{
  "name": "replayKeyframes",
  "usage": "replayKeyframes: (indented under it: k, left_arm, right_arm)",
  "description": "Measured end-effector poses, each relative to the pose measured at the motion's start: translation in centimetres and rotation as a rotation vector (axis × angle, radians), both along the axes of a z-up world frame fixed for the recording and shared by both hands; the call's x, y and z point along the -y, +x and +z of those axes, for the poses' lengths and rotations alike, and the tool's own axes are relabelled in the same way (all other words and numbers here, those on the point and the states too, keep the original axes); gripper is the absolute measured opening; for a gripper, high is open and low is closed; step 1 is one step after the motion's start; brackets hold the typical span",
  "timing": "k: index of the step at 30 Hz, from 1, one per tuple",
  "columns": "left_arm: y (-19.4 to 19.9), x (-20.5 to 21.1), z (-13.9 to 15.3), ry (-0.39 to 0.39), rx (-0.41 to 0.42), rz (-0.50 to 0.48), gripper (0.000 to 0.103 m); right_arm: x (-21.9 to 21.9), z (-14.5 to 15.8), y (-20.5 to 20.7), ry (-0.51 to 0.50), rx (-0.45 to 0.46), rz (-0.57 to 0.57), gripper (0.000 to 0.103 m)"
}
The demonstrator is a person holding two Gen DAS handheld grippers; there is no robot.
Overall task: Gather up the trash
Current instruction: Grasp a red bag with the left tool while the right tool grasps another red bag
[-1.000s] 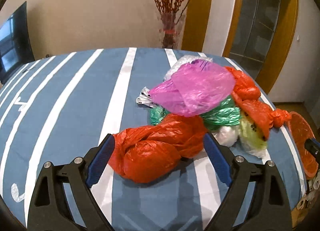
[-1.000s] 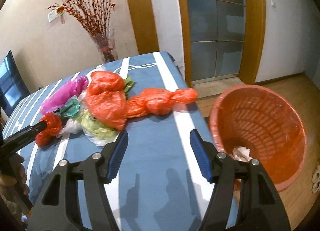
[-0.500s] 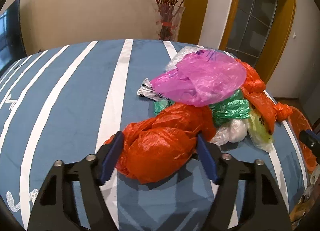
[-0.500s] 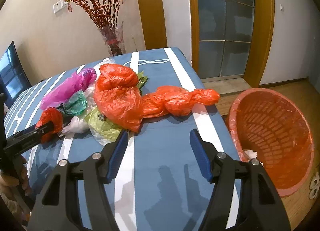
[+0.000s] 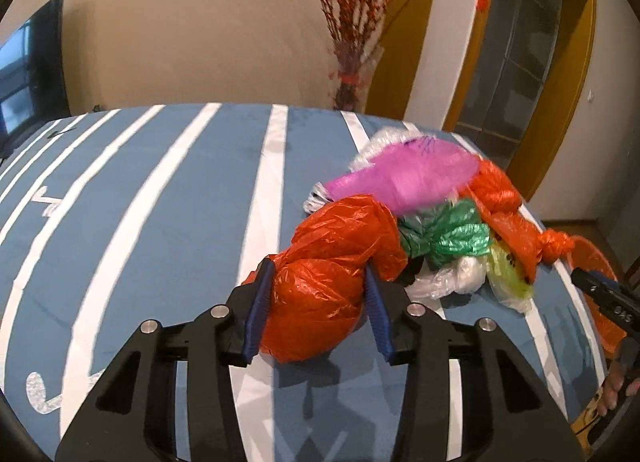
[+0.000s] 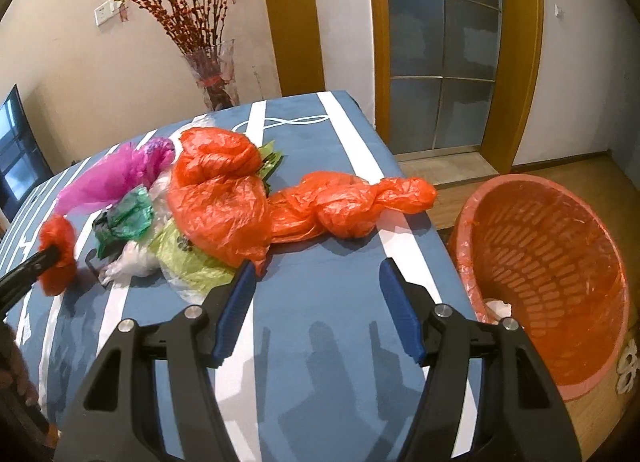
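Right wrist view recorded the orange basket (image 6: 552,282) as the largest item, standing off the edge of the striped table (image 6: 328,286), beyond and outboard of my right-hand finger, with a little pale trash already at its bottom. The right gripper (image 6: 316,302) hung over bare cloth, jaws spread wide and holding nothing; a large orange bag (image 6: 220,206) lay just ahead of its left-hand finger, and a knotted orange bag (image 6: 352,202) lay ahead between the two fingers.

Left wrist view showed the left gripper (image 5: 318,302) closed most of the way on the red bag (image 5: 328,274), both blue pads (image 5: 260,302) pressed into the crumpled plastic, the bundle bulging forward past the fingertips. The pink bag (image 5: 404,178) and green bag (image 5: 448,234) lay beyond the fingers, the green one just beside the held bag.

My judgement: the grasp was made and the carry to the basket remained. I assessed that the lift should go straight up first, lest neighbouring bags snag, with firm pressure held, thin film being prone to slip.
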State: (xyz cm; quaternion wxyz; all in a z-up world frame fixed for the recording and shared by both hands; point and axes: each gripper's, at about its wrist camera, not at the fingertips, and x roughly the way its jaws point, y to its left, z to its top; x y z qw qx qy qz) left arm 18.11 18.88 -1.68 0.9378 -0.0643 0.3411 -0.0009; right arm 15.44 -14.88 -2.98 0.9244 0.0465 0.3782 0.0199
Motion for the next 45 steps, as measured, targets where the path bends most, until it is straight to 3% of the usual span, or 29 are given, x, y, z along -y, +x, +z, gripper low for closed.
replayKeyframes:
  k: [12, 26, 34, 35, 37, 40, 45]
  left_arm:
    - [-0.2, -3.2, 0.8, -0.044, 0.022, 0.086, 0.038]
    - [2.1, -4.7, 1.7, -0.056, 0.047, 0.136, 0.038]
    - [3.3, -4.0, 1.6, -0.066, 0.046, 0.119, 0.038]
    - [3.4, -3.8, 1.6, -0.067, 0.045, 0.115, 0.038]
    - [3.5, -3.6, 1.6, -0.067, 0.045, 0.111, 0.038]
    - [3.4, -3.3, 1.8, -0.069, 0.049, 0.105, 0.038]
    - [3.1, -2.8, 2.4, -0.075, 0.058, 0.094, 0.038]
  right_arm:
    - [-3.2, 0.8, 1.9, 0.007, 0.023, 0.067, 0.063]
    - [-6.6, 1.4, 8.4, 0.091, 0.016, 0.091, 0.058]
    - [-8.0, -0.6, 11.6, 0.080, -0.067, 0.109, 0.067]
    - [-8.2, -0.9, 11.5, 0.075, -0.071, 0.118, 0.067]
    - [-8.6, -1.2, 11.4, 0.066, -0.076, 0.147, 0.048]
    - [-8.4, -0.9, 10.8, 0.075, -0.061, 0.160, 0.037]
    - [-7.3, 1.0, 9.0, 0.100, -0.005, 0.154, 0.035]
